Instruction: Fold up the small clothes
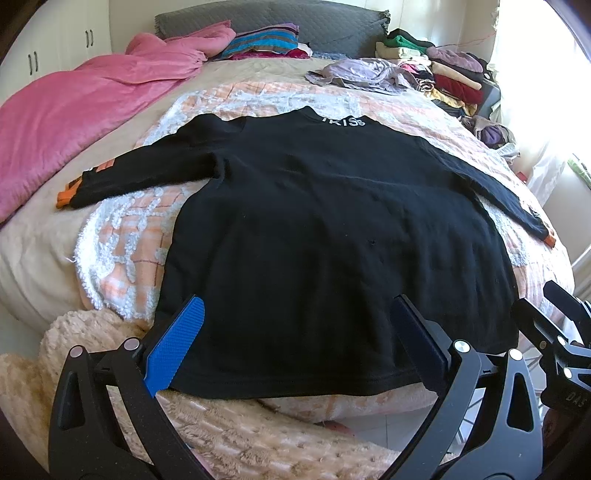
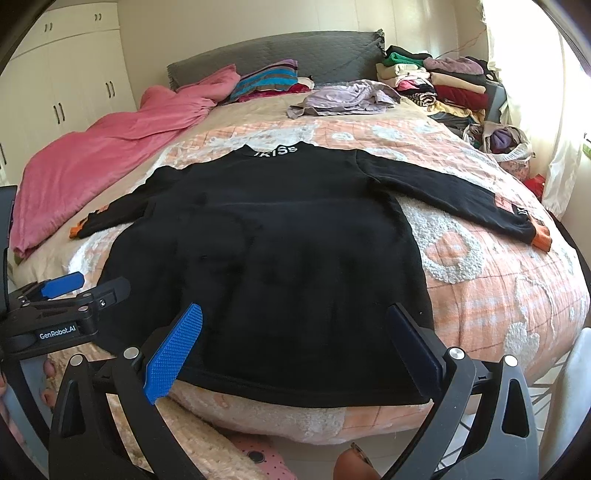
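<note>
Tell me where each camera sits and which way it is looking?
Left wrist: sits on the left gripper at the bed's foot, looks toward the headboard; its open fingers show, the right gripper at right.
Right wrist: sits on the right gripper, faces the same way; its open fingers, the left gripper and fingertips show.
Both share the black sweater and pink blanket.

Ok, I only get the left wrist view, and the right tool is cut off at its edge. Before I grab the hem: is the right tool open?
Observer: Yes, the right tool is open wide at the black shirt's hem, gripping nothing.
Operator: Is the sleeve on that side flat?
Observer: The right sleeve is flat and spread outward, with an orange patch and white lettering above the cuff.
Operator: And my tool, from there?
Observer: The left tool sits by the hem's left corner.
</note>
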`<control>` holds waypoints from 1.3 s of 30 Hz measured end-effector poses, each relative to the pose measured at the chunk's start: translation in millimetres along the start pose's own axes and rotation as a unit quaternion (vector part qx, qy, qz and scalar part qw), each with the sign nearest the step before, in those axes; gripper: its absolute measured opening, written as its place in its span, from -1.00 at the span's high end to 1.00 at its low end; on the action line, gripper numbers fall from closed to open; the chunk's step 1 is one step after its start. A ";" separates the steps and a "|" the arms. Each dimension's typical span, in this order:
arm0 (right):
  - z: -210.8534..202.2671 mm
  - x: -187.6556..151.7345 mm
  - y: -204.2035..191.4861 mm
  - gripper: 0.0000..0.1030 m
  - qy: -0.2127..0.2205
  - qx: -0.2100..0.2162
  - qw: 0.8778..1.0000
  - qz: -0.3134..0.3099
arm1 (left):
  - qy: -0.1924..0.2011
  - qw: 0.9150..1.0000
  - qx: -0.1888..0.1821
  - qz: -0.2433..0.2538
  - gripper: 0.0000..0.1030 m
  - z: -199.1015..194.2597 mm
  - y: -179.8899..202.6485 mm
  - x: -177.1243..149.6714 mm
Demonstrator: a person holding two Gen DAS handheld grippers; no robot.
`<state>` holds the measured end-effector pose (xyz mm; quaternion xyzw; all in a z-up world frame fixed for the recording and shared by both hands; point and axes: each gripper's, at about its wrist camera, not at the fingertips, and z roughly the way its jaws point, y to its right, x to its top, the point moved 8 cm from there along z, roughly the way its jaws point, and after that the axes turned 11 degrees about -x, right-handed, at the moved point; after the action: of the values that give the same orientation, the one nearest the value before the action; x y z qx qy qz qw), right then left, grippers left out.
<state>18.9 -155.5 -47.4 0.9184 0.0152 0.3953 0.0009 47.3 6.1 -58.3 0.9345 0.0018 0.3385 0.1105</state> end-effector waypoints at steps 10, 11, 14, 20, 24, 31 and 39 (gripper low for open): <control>0.0 0.3 -3.2 -0.92 -0.001 0.003 1.000 -0.002 | 0.002 1.000 0.005 0.002 -0.84 0.5 0.5 1.6; -0.2 0.4 -3.3 -0.92 -0.001 0.003 1.000 -0.001 | 0.002 1.000 0.005 0.002 -0.84 0.5 0.4 1.5; -0.2 0.4 -3.9 -0.92 -0.001 0.003 1.000 -0.001 | 0.002 1.000 0.005 0.003 -0.84 0.5 0.8 1.5; -1.2 0.6 -4.6 -0.92 0.002 0.005 1.000 -0.001 | 0.002 1.000 0.005 0.003 -0.84 0.4 0.6 1.6; -3.0 0.5 -4.9 -0.92 0.004 0.005 1.000 -0.001 | 0.003 1.000 0.004 0.003 -0.84 0.3 1.1 1.8; -3.6 0.9 -5.7 -0.92 0.004 0.007 1.000 -0.001 | 0.000 1.000 0.002 0.003 -0.84 0.5 1.8 1.7; -2.7 7.5 -9.3 -0.92 0.004 0.004 1.000 -0.009 | 0.005 1.000 0.001 0.002 -0.84 0.5 2.8 5.5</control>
<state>21.8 -146.1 -40.3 0.9166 0.0249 0.3991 0.0008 51.7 3.7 -54.6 0.9328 0.0007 0.3435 0.1089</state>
